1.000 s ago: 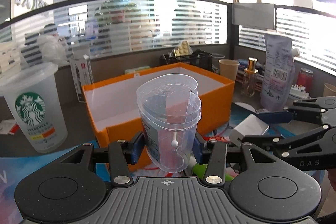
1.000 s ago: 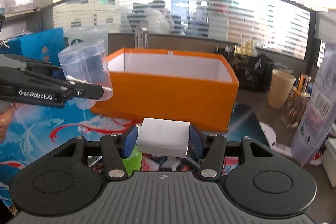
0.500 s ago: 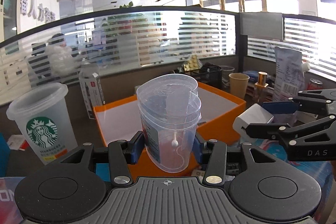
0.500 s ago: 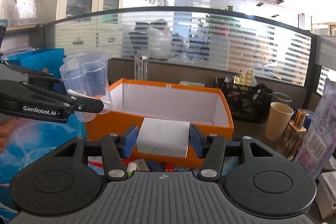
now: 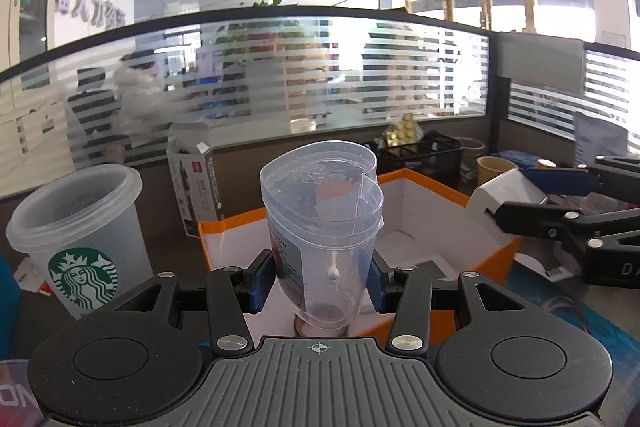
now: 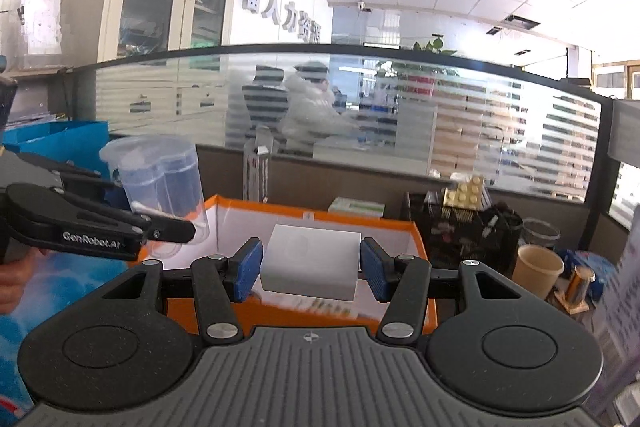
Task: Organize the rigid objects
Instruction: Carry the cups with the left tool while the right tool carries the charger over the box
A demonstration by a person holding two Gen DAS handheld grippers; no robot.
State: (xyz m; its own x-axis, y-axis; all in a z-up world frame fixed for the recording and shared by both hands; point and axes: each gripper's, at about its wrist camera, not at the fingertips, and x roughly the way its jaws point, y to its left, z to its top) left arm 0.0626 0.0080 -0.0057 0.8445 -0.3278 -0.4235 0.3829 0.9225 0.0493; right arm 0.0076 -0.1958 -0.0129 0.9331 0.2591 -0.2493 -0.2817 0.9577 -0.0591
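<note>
Office desk | clear cup [image 5: 322, 223] between left fingers [image 5: 260, 281], gripped

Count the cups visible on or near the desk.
2: a frosted Starbucks cup standing left of the orange box, and a tan paper cup right of it. More may be hidden.

Clear glossy plastic container [image 5: 322, 227]; white matt smooth block [image 6: 312, 265]; orange box [image 5: 486, 251] w/ matt white card lining; frosted plastic cup [image 5: 80, 227].
</note>
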